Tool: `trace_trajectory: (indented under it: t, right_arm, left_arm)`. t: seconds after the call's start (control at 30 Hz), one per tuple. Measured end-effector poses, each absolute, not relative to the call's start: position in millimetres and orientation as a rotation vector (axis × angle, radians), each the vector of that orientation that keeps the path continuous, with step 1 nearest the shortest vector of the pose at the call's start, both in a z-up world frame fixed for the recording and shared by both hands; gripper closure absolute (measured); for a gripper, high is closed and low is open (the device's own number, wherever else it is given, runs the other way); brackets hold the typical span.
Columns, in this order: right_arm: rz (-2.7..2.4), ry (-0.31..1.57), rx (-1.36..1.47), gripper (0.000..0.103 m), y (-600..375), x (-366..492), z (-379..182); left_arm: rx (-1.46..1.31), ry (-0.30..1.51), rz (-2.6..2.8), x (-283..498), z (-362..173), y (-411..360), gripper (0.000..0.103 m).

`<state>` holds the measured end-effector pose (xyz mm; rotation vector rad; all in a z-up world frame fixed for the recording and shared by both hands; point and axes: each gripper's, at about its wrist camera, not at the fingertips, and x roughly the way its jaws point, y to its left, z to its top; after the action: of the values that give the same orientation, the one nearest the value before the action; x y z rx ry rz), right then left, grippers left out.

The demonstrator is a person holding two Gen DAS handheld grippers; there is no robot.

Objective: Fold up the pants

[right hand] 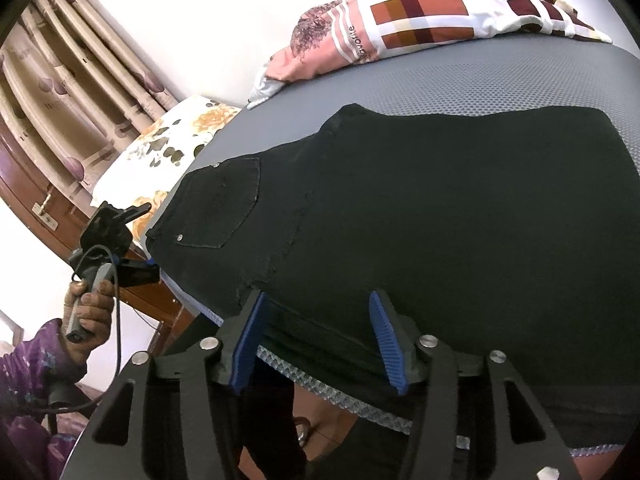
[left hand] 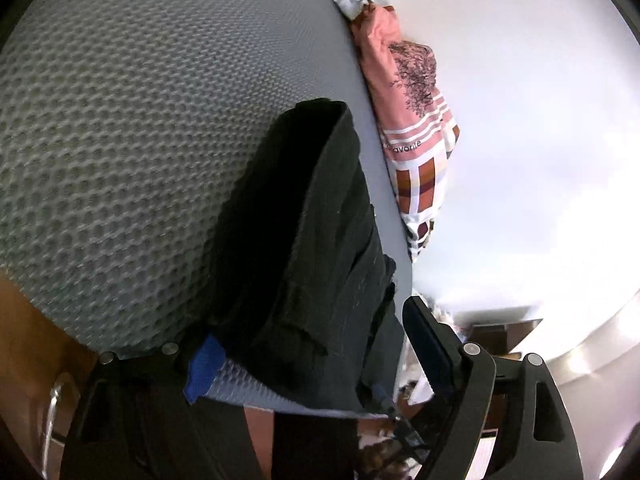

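Black pants (right hand: 420, 216) lie folded on a grey textured mattress (right hand: 480, 80), waistband and back pocket (right hand: 224, 208) toward the left edge. My right gripper (right hand: 320, 340) is open, its blue-padded fingers (right hand: 248, 344) astride the pants' near edge at the mattress border. My left gripper (left hand: 316, 356) is open at the waistband end of the pants (left hand: 304, 240); one blue pad (left hand: 206, 364) sits under the cloth, the other finger (left hand: 432, 344) stands apart. The left gripper also shows in the right wrist view (right hand: 132, 264), held by a hand.
A pink and checked pillow (right hand: 400, 20) lies at the mattress's far edge, also in the left wrist view (left hand: 412, 120). A floral pillow (right hand: 160, 152) sits at the left corner. Curtains (right hand: 60, 72) and a wooden bed frame (right hand: 48, 216) lie beyond.
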<state>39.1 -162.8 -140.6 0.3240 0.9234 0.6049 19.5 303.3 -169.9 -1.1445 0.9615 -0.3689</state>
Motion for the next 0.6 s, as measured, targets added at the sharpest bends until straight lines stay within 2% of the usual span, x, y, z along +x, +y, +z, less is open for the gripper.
trace_trajectory:
  t: [0.13,0.27,0.33,0.4,0.5,0.53,0.57,0.6]
  right_arm:
    - [0.611,0.920,0.319,0.049,-160.8,38.4,-140.1]
    - [0.618,0.919,0.323,0.047,-160.2,38.6,-139.5]
    - [0.620,0.918,0.325,0.046,-160.3,38.7,-139.3]
    - [0.622,0.917,0.330,0.046,-160.9,38.8,-139.6]
    - [0.624,0.917,0.335,0.045,-160.9,38.6,-139.8]
    - [0.625,0.916,0.336,0.045,-161.0,38.8,-139.9]
    - [0.627,0.916,0.338,0.045,-161.1,38.7,-140.1]
    - [0.628,0.915,0.340,0.045,-161.9,38.7,-140.9]
  left_arm:
    - [-0.998,0.948,-0.360,20.8,-161.2,286.1,0.021]
    - [-1.186,0.870,-0.360,7.8,-178.2,303.0,0.019]
    - [-1.237,0.890,-0.375,9.9,-182.6,309.7,0.020]
    - [-1.211,0.930,-0.355,12.2,-179.5,309.7,0.028]
    - [-1.159,0.988,-0.304,16.1,-173.6,306.9,0.045]
    - [-1.127,1.016,-0.267,15.9,-174.0,307.7,0.067]
    - [-1.104,1.023,-0.255,14.1,-175.4,308.2,0.074]
    - [-1.100,1.013,-0.261,12.5,-174.9,309.0,0.074]
